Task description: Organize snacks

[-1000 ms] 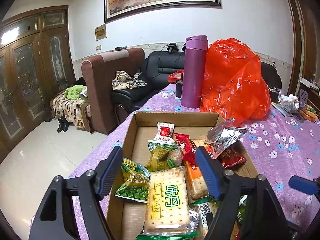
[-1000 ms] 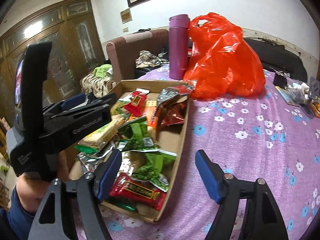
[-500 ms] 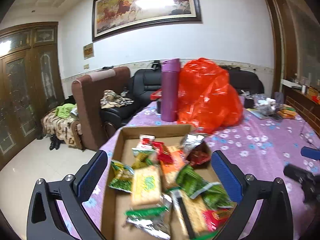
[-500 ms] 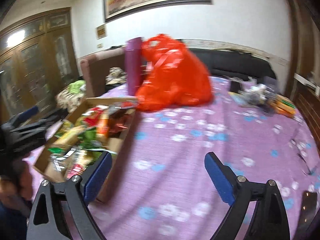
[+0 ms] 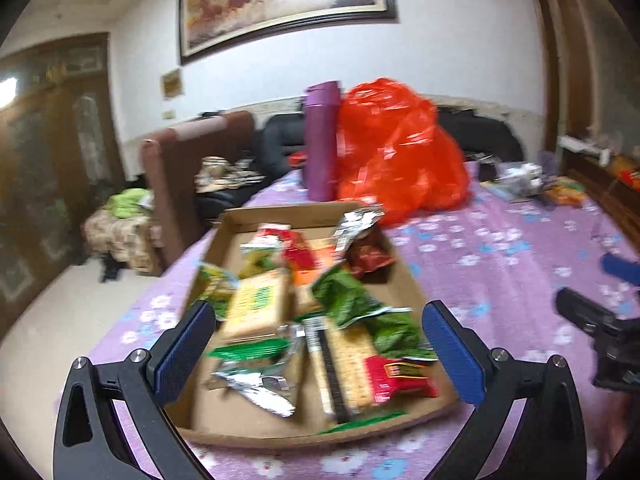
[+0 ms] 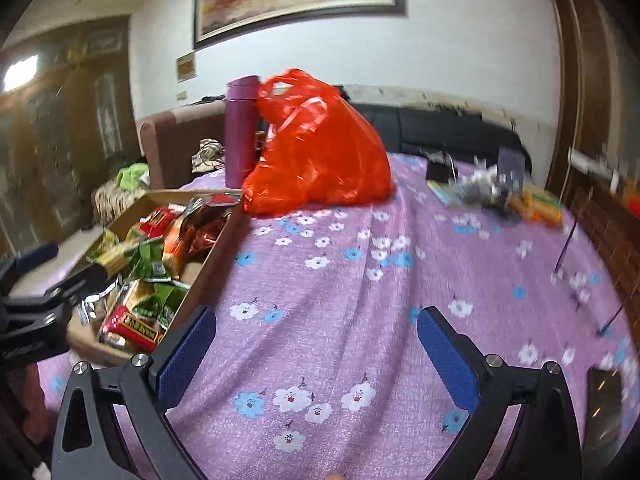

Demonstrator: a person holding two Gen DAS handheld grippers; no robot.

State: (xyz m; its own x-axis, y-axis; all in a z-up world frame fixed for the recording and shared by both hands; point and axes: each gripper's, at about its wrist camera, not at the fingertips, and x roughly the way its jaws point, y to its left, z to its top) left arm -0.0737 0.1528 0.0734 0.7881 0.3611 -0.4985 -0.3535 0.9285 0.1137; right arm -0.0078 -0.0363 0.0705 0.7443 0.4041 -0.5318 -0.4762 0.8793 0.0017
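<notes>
Hovering above the near end of a shallow cardboard tray (image 5: 404, 276), left claw (image 5: 320, 344) spread wide, nothing between its blue pads. Pulled back from a second ago, when the same pads stood much closer together over a cracker packet (image 5: 256, 304) in the tray; jaws opened further early in that second, then held at full spread. Packet now lying free among the other snacks (image 5: 344, 300): green pea bags, a red wrapped bar, silver foil pouches, all jumbled inside the tray on the purple flowered bench (image 6: 360, 280).

Turned away from the tray, right claw (image 6: 316, 350) also gaping and empty, only bare cloth between its pads. Jaws just been opening here too, right up to this moment. Earlier aimed over the tray's near corner; now aimed at open bench, tray off to the left edge of that view.

Standing beyond the tray, a purple flask (image 5: 322, 140) and a bulging orange plastic bag (image 5: 396, 148), touching or nearly so.

Judged from this: nothing gripped in either claw, snacks still mixed rather than sorted. Likely a pause between picks, or a finished pass. Picture somewhat blurred, so wrapper text unreadable.
</notes>
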